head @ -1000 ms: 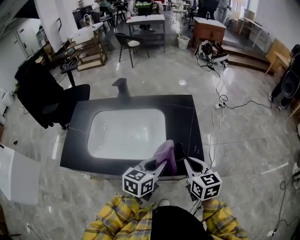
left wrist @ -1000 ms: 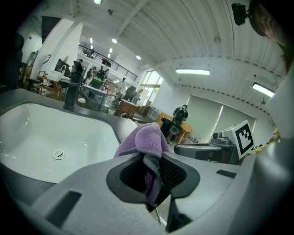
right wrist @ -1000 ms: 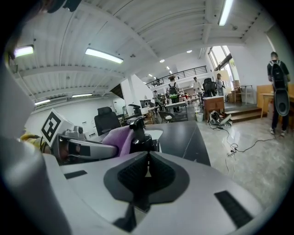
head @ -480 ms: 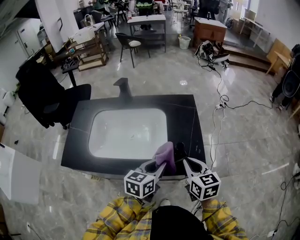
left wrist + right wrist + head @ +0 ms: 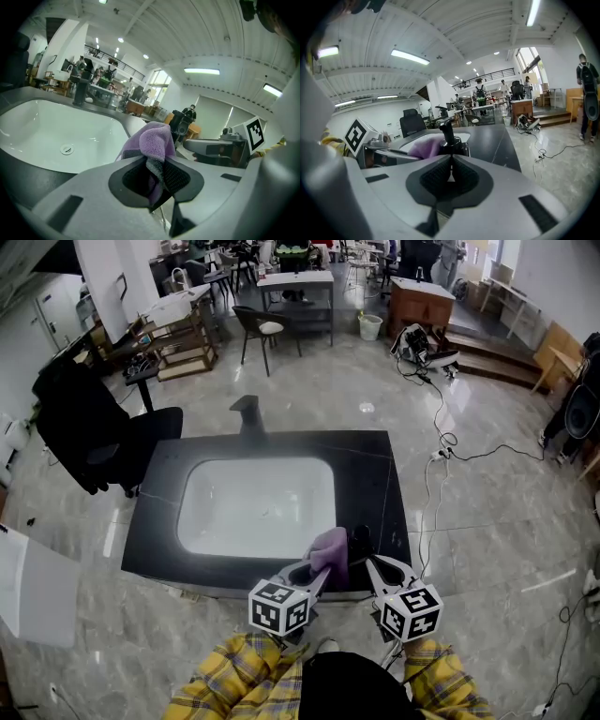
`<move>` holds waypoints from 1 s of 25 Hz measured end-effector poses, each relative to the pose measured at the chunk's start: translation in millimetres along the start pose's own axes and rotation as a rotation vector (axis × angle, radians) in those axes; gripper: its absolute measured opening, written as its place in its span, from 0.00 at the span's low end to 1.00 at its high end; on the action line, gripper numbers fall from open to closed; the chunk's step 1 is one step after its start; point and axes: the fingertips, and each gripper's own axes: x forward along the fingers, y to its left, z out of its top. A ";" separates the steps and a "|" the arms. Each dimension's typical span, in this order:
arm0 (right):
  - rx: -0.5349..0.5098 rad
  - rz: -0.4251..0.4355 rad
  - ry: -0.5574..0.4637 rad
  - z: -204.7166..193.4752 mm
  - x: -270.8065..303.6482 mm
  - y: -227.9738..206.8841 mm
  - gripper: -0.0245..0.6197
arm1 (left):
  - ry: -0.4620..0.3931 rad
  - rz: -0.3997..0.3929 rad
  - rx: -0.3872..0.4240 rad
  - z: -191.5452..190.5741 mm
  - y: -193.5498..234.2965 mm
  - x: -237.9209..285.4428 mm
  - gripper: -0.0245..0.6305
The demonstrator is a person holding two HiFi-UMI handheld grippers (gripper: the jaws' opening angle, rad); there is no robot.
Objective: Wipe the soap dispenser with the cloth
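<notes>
Hardly anything has shifted since a second ago. Both grippers sit at the sink's (image 5: 253, 507) near right corner. Left gripper (image 5: 322, 572) clamps the purple cloth (image 5: 330, 547), bunched up against the black soap dispenser (image 5: 358, 542) just right of the sink. Right gripper (image 5: 373, 564), jaws closed and empty, sits just short of the dispenser.

- A dark tabletop (image 5: 375, 474) stood on the grey marble floor (image 5: 487, 521).
- A white sink (image 5: 253, 507) sat sunk into it, with a dark faucet (image 5: 247, 414) at the far edge.
- A black soap dispenser (image 5: 359, 542) stood near the front right corner.
</notes>
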 end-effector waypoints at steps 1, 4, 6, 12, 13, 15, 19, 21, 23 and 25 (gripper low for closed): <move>-0.012 0.002 -0.002 1.4 -0.6 -0.5 0.05 | 0.011 0.008 0.015 -0.3 0.6 -0.9 0.14; -0.047 0.010 -0.010 7.0 -4.4 -4.3 0.05 | 0.046 0.029 0.083 -0.4 0.0 -5.2 0.14; -0.060 0.027 -0.017 10.6 -6.9 -6.9 0.05 | 0.059 0.033 0.108 -0.7 -0.7 -7.8 0.14; -0.118 0.131 -0.042 23.8 -5.8 -3.7 0.05 | -0.013 0.037 0.067 9.6 1.3 -20.6 0.14; -0.135 0.153 -0.044 25.7 -4.9 -2.7 0.05 | -0.035 0.036 0.057 14.2 1.6 -24.0 0.14; -0.166 0.222 -0.026 25.8 -1.7 1.2 0.15 | -0.066 0.030 0.040 21.4 2.0 -29.2 0.14; -0.281 0.334 0.024 24.2 11.1 8.9 0.39 | -0.083 0.034 0.021 25.1 5.6 -35.6 0.14; -0.355 0.376 0.026 28.8 17.7 11.5 0.40 | -0.084 0.034 0.021 25.7 5.4 -38.8 0.14; -0.433 0.452 0.047 30.8 22.4 18.0 0.42 | -0.084 0.031 0.026 26.2 3.1 -41.0 0.14; -0.518 0.531 0.095 28.5 26.6 24.2 0.45 | -0.081 0.027 0.031 26.0 0.7 -41.2 0.14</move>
